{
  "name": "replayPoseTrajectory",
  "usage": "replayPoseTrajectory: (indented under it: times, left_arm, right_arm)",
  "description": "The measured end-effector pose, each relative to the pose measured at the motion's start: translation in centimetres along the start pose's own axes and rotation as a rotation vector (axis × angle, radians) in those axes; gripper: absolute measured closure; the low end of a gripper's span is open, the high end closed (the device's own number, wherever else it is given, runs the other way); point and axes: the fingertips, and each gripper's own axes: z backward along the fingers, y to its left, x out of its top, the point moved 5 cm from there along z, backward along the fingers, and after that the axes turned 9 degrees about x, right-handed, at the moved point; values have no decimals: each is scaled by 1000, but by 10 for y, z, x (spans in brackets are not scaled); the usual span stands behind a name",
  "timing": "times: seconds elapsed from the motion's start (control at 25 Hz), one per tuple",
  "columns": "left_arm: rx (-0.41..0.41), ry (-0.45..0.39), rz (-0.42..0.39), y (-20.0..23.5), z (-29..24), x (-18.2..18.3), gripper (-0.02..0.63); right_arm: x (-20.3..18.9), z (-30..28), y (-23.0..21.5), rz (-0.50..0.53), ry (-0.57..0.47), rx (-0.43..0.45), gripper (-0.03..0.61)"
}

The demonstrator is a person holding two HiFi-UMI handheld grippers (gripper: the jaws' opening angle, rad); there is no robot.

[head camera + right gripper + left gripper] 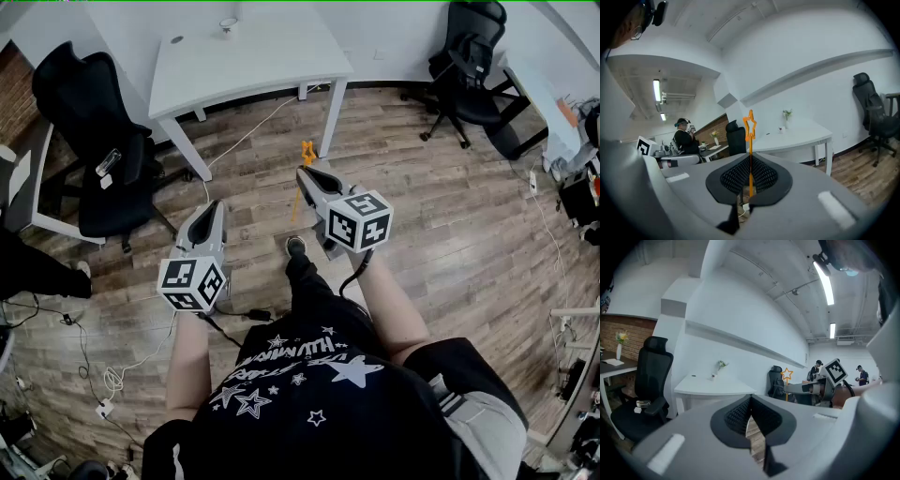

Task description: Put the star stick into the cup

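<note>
My right gripper (306,172) is shut on an orange star stick (307,150), held out in front of the person over the wood floor. In the right gripper view the stick (750,140) stands upright between the closed pads of that gripper (750,177), star on top. My left gripper (208,210) hangs lower and to the left, shut with nothing in it (750,414). From the left gripper view the star (787,374) shows off to the right. A small vessel with a sprig (228,25) stands on the far white table; I cannot tell if it is the cup.
The white table (253,66) stands ahead against the wall. One black office chair (103,150) is at the left and another (469,66) at the back right. Cables (117,375) trail over the floor at the lower left. More desks and gear line the right edge (577,187).
</note>
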Motion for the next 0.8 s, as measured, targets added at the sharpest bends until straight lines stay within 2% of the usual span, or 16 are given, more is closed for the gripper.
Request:
replayPoseTrajectory:
  times: [0.56, 0.8]
  left_arm:
    - [9, 8, 16, 15, -11, -7, 611]
    - [14, 11, 17, 25, -33, -4, 611]
  right_arm:
    - [-7, -14, -8, -6, 24, 1, 560]
    - [3, -34, -25, -16, -3, 1, 560]
